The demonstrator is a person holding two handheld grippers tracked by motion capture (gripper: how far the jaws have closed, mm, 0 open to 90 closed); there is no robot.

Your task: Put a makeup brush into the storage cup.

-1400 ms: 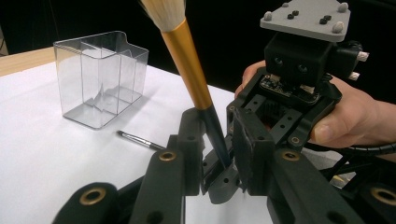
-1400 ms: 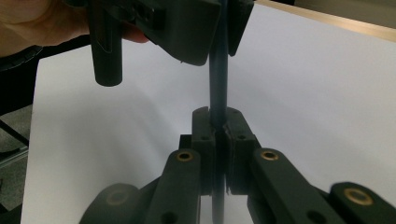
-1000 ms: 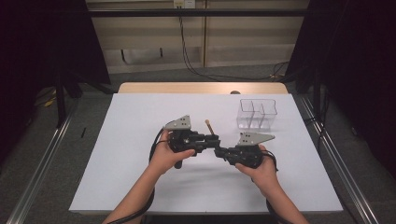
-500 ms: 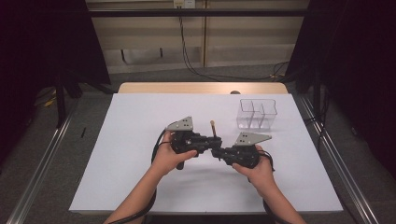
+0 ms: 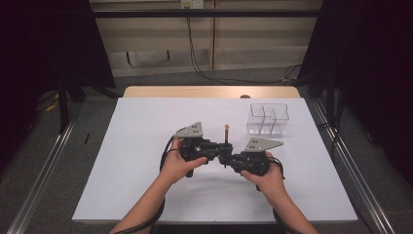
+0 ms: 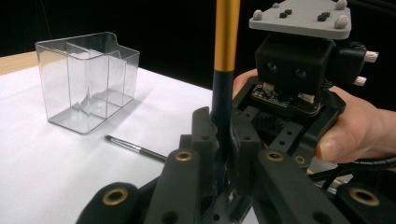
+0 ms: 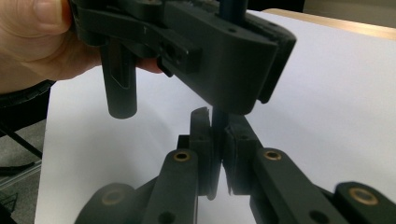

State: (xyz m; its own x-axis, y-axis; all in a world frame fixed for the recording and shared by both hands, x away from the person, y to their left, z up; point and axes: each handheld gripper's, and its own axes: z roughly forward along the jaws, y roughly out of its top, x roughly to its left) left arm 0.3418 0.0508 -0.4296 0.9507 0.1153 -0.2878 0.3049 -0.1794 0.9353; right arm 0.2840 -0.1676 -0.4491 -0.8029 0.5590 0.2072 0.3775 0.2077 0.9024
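Two grippers, one upright brush: left gripper (image 5: 220,148) and right gripper (image 5: 229,160) both clamp the gold-and-dark brush (image 5: 226,130) mid-table; 2nd thin brush (image 6: 135,148) lies nr clear three-compartment box (image 5: 268,118).

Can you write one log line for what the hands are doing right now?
left gripper shut on brush | right gripper shut on brush | brush upright

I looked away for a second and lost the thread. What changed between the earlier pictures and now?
The left gripper has just been closing its fingers onto the upright brush, so both grippers now clamp it; the right gripper was already shut on its handle. Hands, clear organizer and the small brush lying on the table stayed put.
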